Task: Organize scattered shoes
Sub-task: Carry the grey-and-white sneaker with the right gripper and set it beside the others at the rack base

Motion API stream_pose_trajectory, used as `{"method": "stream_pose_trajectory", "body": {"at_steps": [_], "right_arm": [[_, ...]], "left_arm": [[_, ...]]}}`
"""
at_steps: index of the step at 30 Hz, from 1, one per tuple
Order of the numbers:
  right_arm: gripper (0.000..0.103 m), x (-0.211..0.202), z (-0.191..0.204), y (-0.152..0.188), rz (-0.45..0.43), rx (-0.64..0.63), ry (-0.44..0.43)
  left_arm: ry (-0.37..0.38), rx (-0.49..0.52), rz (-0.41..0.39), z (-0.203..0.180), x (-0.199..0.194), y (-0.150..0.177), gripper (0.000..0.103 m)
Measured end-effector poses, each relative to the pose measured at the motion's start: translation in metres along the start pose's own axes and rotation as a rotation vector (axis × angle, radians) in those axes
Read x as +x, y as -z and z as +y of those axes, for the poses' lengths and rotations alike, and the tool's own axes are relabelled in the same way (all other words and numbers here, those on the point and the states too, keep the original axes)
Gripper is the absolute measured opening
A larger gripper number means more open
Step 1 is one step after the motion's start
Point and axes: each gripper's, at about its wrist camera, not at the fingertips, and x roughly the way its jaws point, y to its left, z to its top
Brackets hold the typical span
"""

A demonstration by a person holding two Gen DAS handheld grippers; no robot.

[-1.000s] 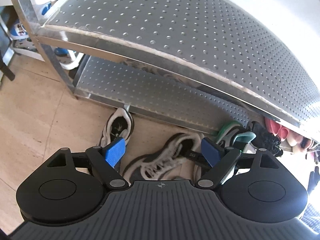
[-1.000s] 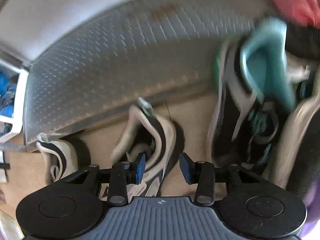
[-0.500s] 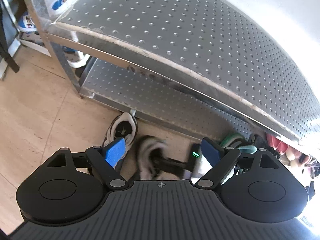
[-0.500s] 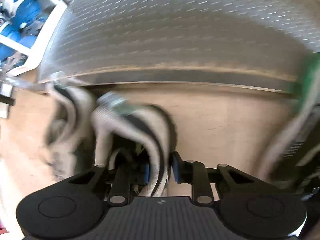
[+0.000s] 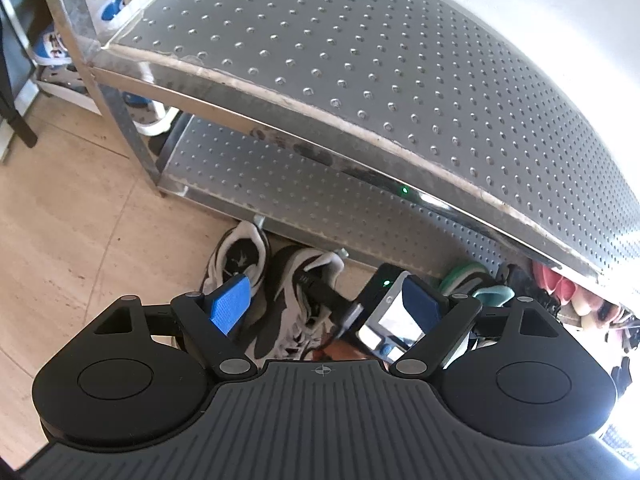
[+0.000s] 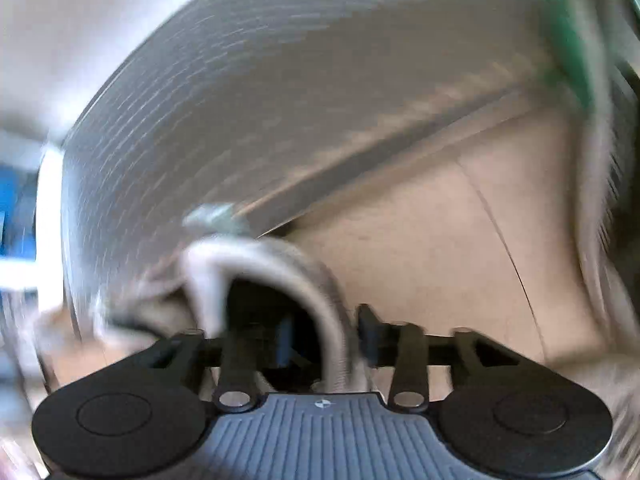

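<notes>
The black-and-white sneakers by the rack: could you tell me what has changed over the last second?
The right gripper dragged the second sneaker leftward beside its mate; its jaws are now opening around the collar. The left gripper stayed open and empty; the metal shoe rack is unchanged.

This looks like a home's shoe corner or entryway. A metal rack [image 5: 360,92] with dimpled grey shelves stands on a beige tiled floor [image 5: 72,216] against a white wall [image 5: 560,28]. Black-and-white sneakers [image 5: 240,256] lie on the floor at the rack's foot, and a heap of green, teal and pink shoes [image 5: 520,292] crowds under its right end. Beside it a white rack [image 5: 60,80] holds blue shoes.
</notes>
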Motion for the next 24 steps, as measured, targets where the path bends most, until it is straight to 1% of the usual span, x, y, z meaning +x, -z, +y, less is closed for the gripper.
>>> {"method": "stream_pose_trajectory", "body": {"at_steps": [1, 2, 3, 4, 6, 7, 8, 9, 10, 11, 12, 13, 14, 15, 16, 17, 18, 21, 22, 23, 24], "right_arm": [[0.05, -0.007, -0.003, -0.001, 0.012, -0.032, -0.005], [0.06, -0.014, -0.006, -0.002, 0.026, -0.065, -0.01], [0.064, -0.016, -0.007, 0.001, 0.027, -0.073, -0.009], [0.066, -0.023, -0.01, 0.003, 0.024, -0.1, 0.002], [0.066, -0.02, -0.017, 0.012, 0.034, -0.158, -0.004], [0.063, -0.013, -0.022, 0.009, 0.05, -0.148, -0.012], [0.055, -0.006, -0.027, 0.006, 0.067, -0.135, -0.021], [0.04, 0.001, -0.023, 0.0, 0.087, -0.152, -0.025], [0.02, 0.0, -0.024, 0.004, 0.079, -0.183, -0.018], [0.018, -0.006, -0.003, 0.01, 0.013, -0.359, 0.041], [0.018, -0.01, 0.007, 0.017, -0.026, -0.448, 0.077], [0.016, -0.014, 0.016, 0.026, -0.082, -0.522, 0.118], [0.018, -0.018, 0.026, 0.035, -0.139, -0.594, 0.161], [0.022, -0.023, 0.036, 0.044, -0.198, -0.667, 0.204], [0.034, -0.027, 0.037, 0.051, -0.194, -0.653, 0.174], [0.038, -0.031, 0.033, 0.05, -0.179, -0.617, 0.151], [0.039, -0.035, 0.027, 0.045, -0.146, -0.569, 0.112], [0.046, -0.041, 0.004, 0.036, -0.084, -0.334, -0.024], [0.055, -0.046, -0.017, 0.031, -0.052, -0.197, -0.107], [0.063, -0.045, -0.03, 0.03, -0.024, -0.135, -0.143], [0.065, -0.043, -0.035, 0.031, -0.006, -0.113, -0.157]], "left_arm": [[0.001, -0.001, -0.003, 0.0, -0.001, 0.001, 0.087], [0.002, -0.002, -0.005, 0.0, -0.002, 0.001, 0.087], [0.003, -0.005, -0.007, 0.0, -0.003, 0.001, 0.087], [0.004, -0.009, -0.01, 0.0, -0.004, 0.001, 0.087], [0.005, -0.01, -0.009, -0.001, -0.004, 0.001, 0.087], [0.006, -0.005, -0.007, -0.003, -0.004, 0.002, 0.087], [0.008, 0.0, -0.005, -0.004, -0.004, 0.002, 0.087], [0.009, 0.004, -0.003, -0.004, -0.003, 0.003, 0.087], [0.01, 0.009, 0.0, -0.005, -0.001, 0.003, 0.087], [0.009, 0.009, 0.002, -0.005, 0.0, 0.003, 0.087], [0.007, 0.008, 0.0, -0.005, 0.0, 0.002, 0.087], [0.005, 0.008, -0.002, -0.005, 0.0, 0.002, 0.087], [0.003, 0.008, -0.004, -0.005, 0.0, 0.002, 0.087], [0.0, 0.007, -0.007, -0.005, 0.0, 0.002, 0.087], [-0.002, 0.006, -0.008, -0.005, -0.001, 0.002, 0.087], [0.0, 0.004, -0.008, -0.004, -0.001, 0.002, 0.087], [0.003, 0.001, -0.007, -0.003, -0.002, 0.002, 0.087], [0.012, -0.011, -0.012, 0.0, -0.004, 0.002, 0.087], [0.011, -0.013, -0.015, 0.001, -0.005, 0.002, 0.087], [0.01, -0.014, -0.017, 0.001, -0.005, 0.002, 0.087], [0.009, -0.016, -0.018, 0.001, -0.005, 0.001, 0.087]]}}
